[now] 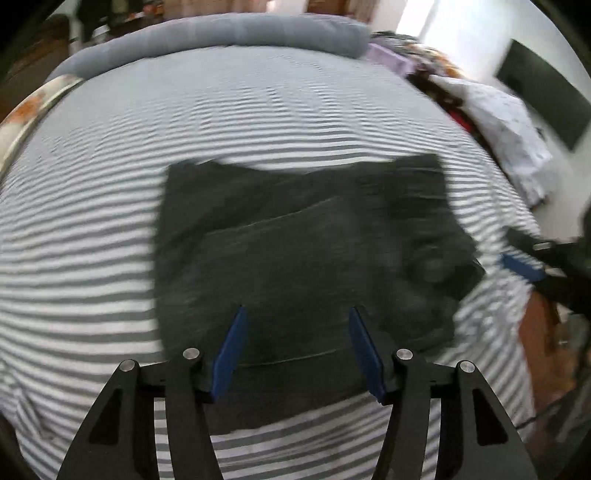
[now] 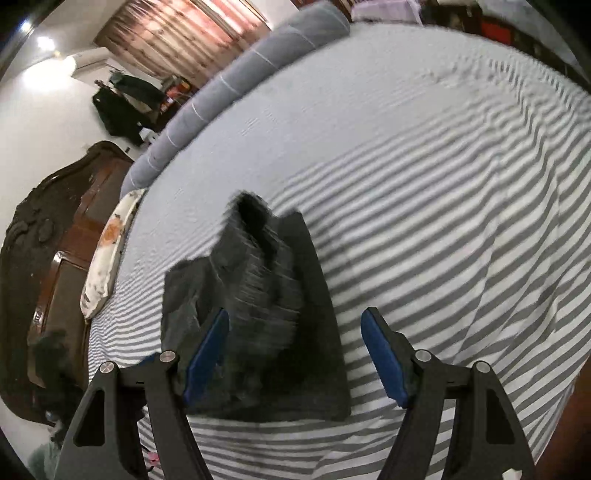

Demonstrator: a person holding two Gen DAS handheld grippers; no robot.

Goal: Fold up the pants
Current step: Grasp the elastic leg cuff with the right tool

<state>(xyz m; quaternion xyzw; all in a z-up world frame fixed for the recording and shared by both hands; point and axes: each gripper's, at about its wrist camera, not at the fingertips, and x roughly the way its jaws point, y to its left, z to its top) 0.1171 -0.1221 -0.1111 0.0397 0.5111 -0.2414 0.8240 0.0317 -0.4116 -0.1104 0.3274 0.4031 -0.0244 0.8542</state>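
Left gripper (image 1: 295,314) angled down, apparently clear above pants (image 1: 295,240), jaws apart.

both views are fisheye, bending the striped sheet (image 1: 110,206) round and going black at the corners. motion blur smears the stripes. daylight glares off a wall (image 1: 461,33); a ceiling lamp (image 2: 44,42) flares white.

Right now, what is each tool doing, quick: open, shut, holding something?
Left tool: open, holding nothing, above the dark pants.
Right tool: open, holding nothing, pants below it.
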